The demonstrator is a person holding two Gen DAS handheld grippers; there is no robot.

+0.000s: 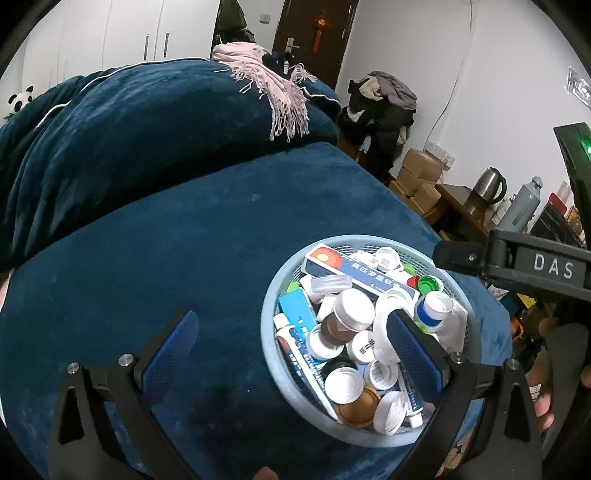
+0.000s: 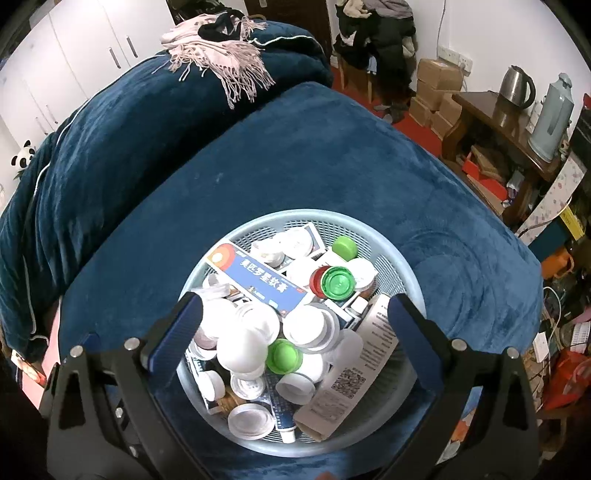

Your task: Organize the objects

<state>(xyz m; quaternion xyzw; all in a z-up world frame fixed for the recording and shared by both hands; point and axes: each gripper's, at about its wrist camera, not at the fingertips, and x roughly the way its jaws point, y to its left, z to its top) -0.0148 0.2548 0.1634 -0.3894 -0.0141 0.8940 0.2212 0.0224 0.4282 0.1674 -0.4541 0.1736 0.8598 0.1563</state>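
Note:
A round light-blue mesh basket (image 1: 266, 314) (image 2: 314, 213) sits on a dark blue plush cover (image 1: 184, 229). It holds several white and green caps, small bottles, tubes and a long blue-and-white box (image 2: 258, 277). A white bottle with a QR label (image 2: 351, 376) lies at its right side. My right gripper (image 2: 295, 325) hangs over the basket, jaws wide open, touching nothing. My left gripper (image 1: 295, 343) is open too, with its right finger (image 1: 413, 347) above the basket's contents and its left finger over the cover. The right gripper's black housing (image 1: 546, 267) shows at the right.
A folded blue blanket with a pink fringed scarf (image 1: 266, 85) lies behind. To the right stand a chair heaped with clothes (image 2: 384, 33), cardboard boxes (image 2: 436, 88) and a wooden table (image 2: 491, 118) with a kettle and a thermos. A person's hand (image 1: 543, 387) is at the lower right.

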